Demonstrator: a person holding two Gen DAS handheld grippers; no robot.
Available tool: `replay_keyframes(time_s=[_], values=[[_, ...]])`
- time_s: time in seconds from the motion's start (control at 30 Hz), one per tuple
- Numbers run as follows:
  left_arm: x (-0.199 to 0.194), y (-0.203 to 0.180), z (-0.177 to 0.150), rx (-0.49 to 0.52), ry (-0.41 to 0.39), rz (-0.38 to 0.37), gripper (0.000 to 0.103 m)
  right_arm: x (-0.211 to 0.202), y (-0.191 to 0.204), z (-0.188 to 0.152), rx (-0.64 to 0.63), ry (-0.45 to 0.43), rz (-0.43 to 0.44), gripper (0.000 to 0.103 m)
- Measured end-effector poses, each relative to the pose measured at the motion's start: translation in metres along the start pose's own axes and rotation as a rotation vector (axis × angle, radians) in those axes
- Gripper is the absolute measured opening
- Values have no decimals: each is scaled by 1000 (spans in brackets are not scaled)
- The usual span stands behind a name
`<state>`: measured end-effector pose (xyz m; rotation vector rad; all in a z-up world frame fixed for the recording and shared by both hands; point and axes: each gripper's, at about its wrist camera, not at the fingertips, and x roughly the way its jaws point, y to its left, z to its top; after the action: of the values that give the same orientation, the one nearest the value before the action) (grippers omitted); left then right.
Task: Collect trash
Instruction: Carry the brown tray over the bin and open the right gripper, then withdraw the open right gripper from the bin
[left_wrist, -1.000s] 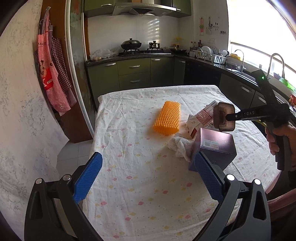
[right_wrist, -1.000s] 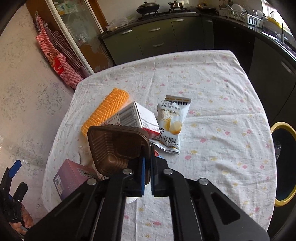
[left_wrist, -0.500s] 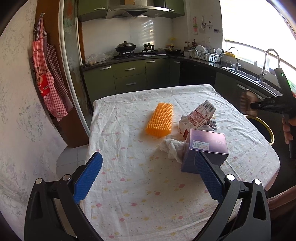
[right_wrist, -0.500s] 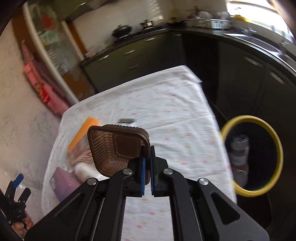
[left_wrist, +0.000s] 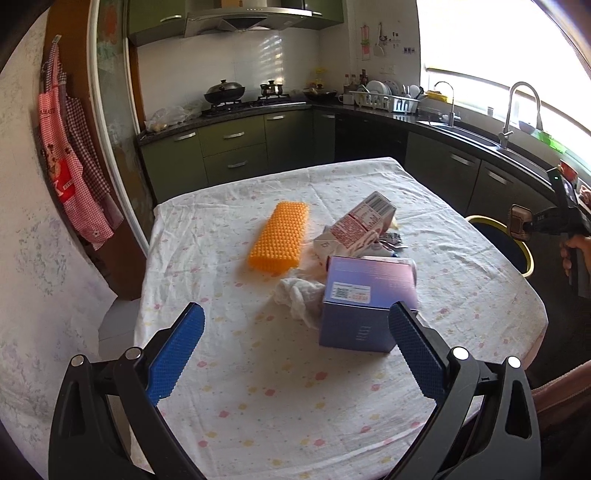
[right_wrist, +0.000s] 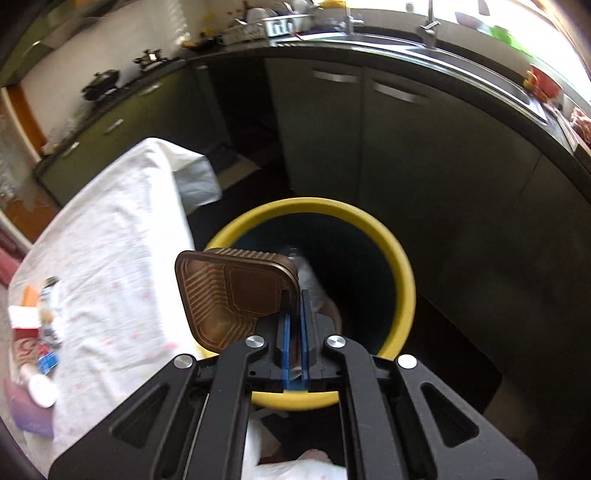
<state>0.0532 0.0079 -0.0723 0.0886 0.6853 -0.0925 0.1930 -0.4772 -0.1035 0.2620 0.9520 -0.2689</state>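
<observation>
Two grippers: right gripper (right_wrist: 293, 325) fingers clamp the brown tray (right_wrist: 232, 291) over the bin (right_wrist: 402, 266) (yellow-rimmed); left gripper (left_wrist: 295, 354) spread wide.

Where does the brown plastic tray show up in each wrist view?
Left wrist: brown plastic tray small at the far right edge, held by the right gripper above the bin.
Right wrist: tray centre, pinched over the bin.
Shared landmark: yellow-rimmed bin.
</observation>
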Motion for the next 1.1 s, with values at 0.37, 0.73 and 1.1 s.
replay_keyframes(time_s=[0.37, 0.73, 1.1], values=[[8, -29, 4, 74, -10, -89, 98, 7, -7, -7, 8, -20, 31, 20], [34, -35, 4, 60, -4, -259, 98, -34, 41, -40, -96, -55, 172, 36], [77, -35, 3, 72, 52, -242, 98, -38, 64, -46, -152, -43, 224, 38]])
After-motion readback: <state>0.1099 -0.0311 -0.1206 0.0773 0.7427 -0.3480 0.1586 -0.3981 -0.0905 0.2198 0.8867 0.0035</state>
